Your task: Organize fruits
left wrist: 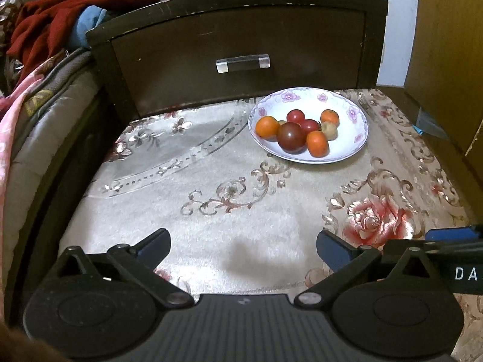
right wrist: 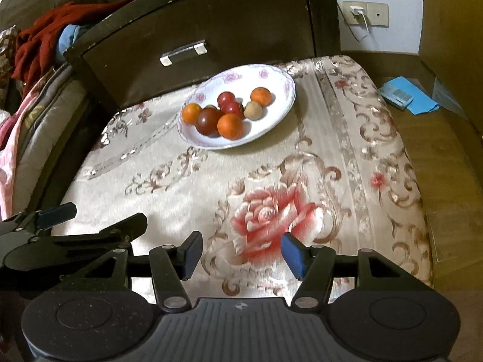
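Starting at the far left, a red cloth (left wrist: 60, 15) lies heaped on bedding (left wrist: 36, 114), with a blue cloth (left wrist: 89, 22) beside it. Next to the bed stands a dark cabinet (left wrist: 241, 57) with a clear handle (left wrist: 243, 63) on its drawer front. In front of the cabinet spreads a pale floral mat (left wrist: 211, 187) with a large red rose (left wrist: 374, 217) woven near its right side.

The left gripper (left wrist: 243, 247) hovers low over the near edge of the mat, its jaws spread wide with nothing between them. The right gripper (right wrist: 241, 253) is just to its right, over the rose; its jaws stand partly apart, narrower than the left pair, and they hold nothing.

The fruits are all in a white plate (left wrist: 356, 120) with purple flowers on its rim, resting on the far right part of the mat, close to the cabinet and well apart from both grippers. On the plate, from left to right: an orange fruit (left wrist: 267, 126), a dark tomato (left wrist: 291, 137) touching it, two red tomatoes (left wrist: 295, 116) behind, another orange fruit (left wrist: 317, 143) in front, a small tan fruit (left wrist: 329, 129), and a third orange fruit (left wrist: 330, 117) at the back.

Further right, in the right wrist view, a blue packet (right wrist: 404, 95) lies on the wooden floor (right wrist: 446, 181), and a charger (right wrist: 357, 10) is plugged into a wall socket above.
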`<state>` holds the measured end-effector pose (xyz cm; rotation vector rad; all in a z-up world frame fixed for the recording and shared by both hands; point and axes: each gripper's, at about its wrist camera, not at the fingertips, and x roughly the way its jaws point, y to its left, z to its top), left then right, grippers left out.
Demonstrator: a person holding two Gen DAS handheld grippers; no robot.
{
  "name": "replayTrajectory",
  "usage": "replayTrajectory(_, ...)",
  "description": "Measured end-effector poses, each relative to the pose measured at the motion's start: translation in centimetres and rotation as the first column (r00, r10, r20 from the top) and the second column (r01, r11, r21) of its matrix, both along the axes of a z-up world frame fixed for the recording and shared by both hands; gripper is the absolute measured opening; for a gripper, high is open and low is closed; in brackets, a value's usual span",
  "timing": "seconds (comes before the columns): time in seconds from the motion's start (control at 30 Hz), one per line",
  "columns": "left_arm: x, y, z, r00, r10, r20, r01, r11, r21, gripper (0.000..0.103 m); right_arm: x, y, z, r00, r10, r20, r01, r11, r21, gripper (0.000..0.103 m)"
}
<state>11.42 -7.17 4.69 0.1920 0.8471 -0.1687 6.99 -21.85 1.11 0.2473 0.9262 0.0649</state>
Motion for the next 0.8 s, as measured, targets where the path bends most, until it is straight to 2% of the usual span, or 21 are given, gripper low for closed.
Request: replayTrajectory(0.8, -1.1, 0.7, -0.4, 1.000, 0.021, 0.017, -0.021, 1.000, 0.001, 0.103, -0.8, 0.7, -0.7, 1.000, 0.016, -0.021, -0.016, 1.000, 0.012, 0.054)
